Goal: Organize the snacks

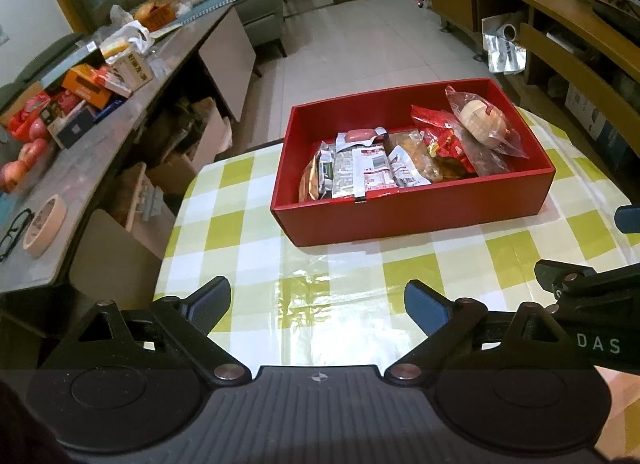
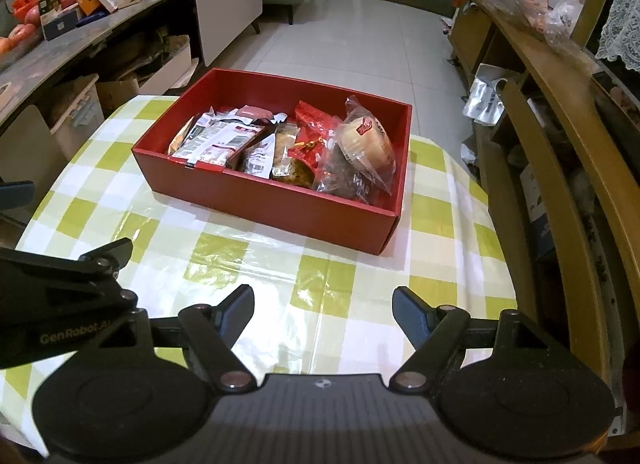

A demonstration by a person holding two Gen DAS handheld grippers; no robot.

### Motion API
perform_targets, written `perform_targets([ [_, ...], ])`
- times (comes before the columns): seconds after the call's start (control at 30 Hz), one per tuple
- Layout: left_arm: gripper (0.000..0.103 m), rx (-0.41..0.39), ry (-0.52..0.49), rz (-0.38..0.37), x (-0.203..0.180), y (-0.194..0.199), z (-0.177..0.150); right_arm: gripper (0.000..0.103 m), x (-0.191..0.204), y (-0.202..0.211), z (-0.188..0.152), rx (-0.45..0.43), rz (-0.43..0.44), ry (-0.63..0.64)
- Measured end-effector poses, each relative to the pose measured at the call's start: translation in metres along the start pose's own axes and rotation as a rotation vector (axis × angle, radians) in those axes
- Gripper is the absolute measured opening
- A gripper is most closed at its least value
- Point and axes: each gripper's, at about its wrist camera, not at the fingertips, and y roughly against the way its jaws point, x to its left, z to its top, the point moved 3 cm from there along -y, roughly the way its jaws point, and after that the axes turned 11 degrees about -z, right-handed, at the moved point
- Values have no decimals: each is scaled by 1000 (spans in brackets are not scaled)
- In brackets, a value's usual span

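1. One red box sits on the checked table, at 12 o'clock from both tongs.
2. Contents: one clear-bagged bun at the box's 2 o'clock corner, red packets beside it, white-printed packets toward 9 o'clock; exact count unclear.
3. Left tongs: released, empty.
4. Right tongs: released, empty.
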Motion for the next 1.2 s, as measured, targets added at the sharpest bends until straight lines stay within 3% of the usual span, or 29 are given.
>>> perform_targets([
  [1.2,95,-5,-4,-13,0,7,-14,82,8,9,-11,-5,-12,43],
])
